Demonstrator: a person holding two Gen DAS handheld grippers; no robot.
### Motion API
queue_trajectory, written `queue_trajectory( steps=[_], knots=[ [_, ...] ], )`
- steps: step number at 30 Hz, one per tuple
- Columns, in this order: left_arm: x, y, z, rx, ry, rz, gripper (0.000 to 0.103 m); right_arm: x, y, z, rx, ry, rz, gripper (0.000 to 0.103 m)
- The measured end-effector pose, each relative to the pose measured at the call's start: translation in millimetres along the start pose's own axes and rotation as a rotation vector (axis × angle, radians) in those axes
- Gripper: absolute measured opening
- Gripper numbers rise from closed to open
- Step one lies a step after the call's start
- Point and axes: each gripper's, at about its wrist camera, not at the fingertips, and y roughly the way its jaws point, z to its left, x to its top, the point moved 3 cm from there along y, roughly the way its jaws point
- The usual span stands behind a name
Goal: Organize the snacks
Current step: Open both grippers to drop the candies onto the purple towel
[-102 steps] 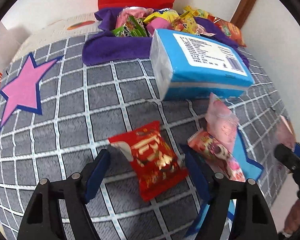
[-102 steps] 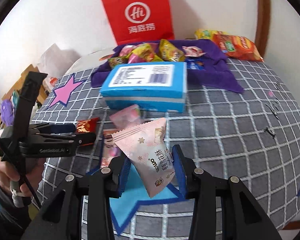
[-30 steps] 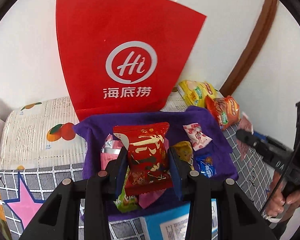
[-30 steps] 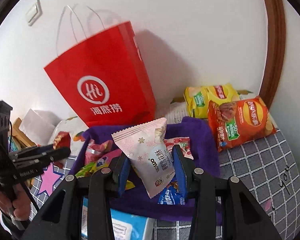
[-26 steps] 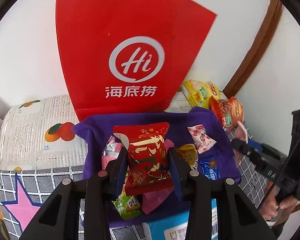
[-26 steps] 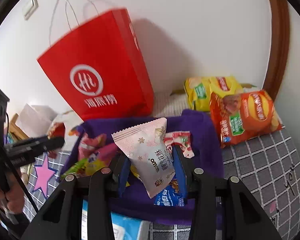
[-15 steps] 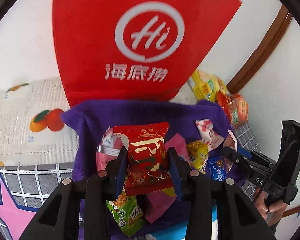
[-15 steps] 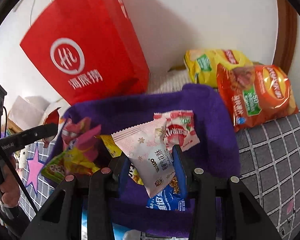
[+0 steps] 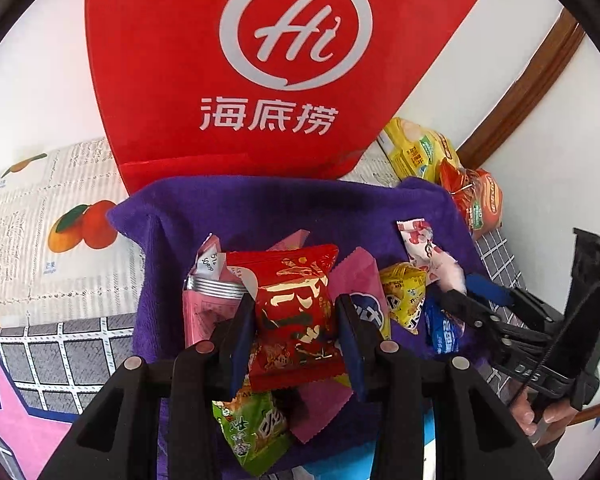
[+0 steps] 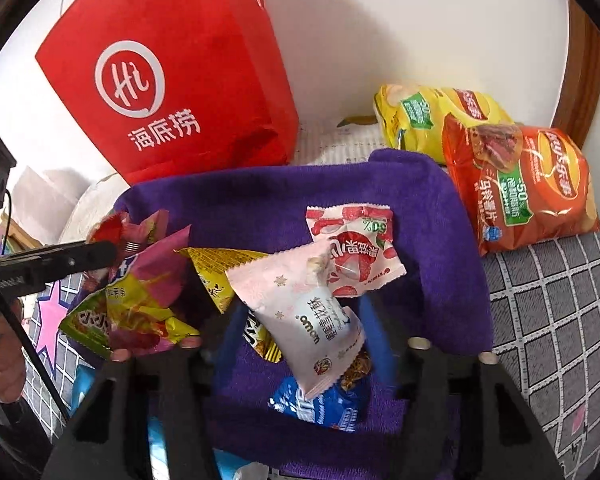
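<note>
A purple cloth [image 9: 260, 208] [image 10: 440, 220] holds several small snack packets. My left gripper [image 9: 296, 308] is shut on a red and gold packet [image 9: 296, 300], held just above the snacks at the cloth's left side. In the right wrist view it enters from the left [image 10: 60, 260]. My right gripper [image 10: 300, 328] hangs over the cloth's middle with its jaws opening. A pale pink packet [image 10: 312, 312] sits tilted and loose between the blurred fingers, above a blue packet [image 10: 320, 404]. The right gripper [image 9: 472, 292] also shows at the right of the left wrist view.
A red paper bag [image 9: 260, 60] [image 10: 172, 80] stands against the wall behind the cloth. Yellow [image 10: 428, 120] and orange [image 10: 532, 184] crisp bags lie to the right. A light blue box [image 9: 340, 464] is in front. Beneath it all is a grey checked blanket [image 10: 560, 300] with a pink star [image 9: 28, 436].
Both grippers sank closer over the purple cloth. The right jaws parted and the pink packet tipped loose. The left gripper still holds the red packet.
</note>
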Motion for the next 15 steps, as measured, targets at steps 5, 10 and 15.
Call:
queue_trajectory(
  steps=[5,10,15],
  knots=[
    [-1,0,-4,0.002,0.011,0.004,0.04,3,-21,4,-0.021,-0.011,-0.038,0.065],
    [-1,-7,-14,-0.004,0.039,-0.002,0.066,-4,-45,6,-0.036,0.006,-0.064,0.067],
    [-2,-26,-27,0.01,0.071,-0.036,0.067,-20,-72,14,-0.057,0.01,-0.072,0.067]
  ],
)
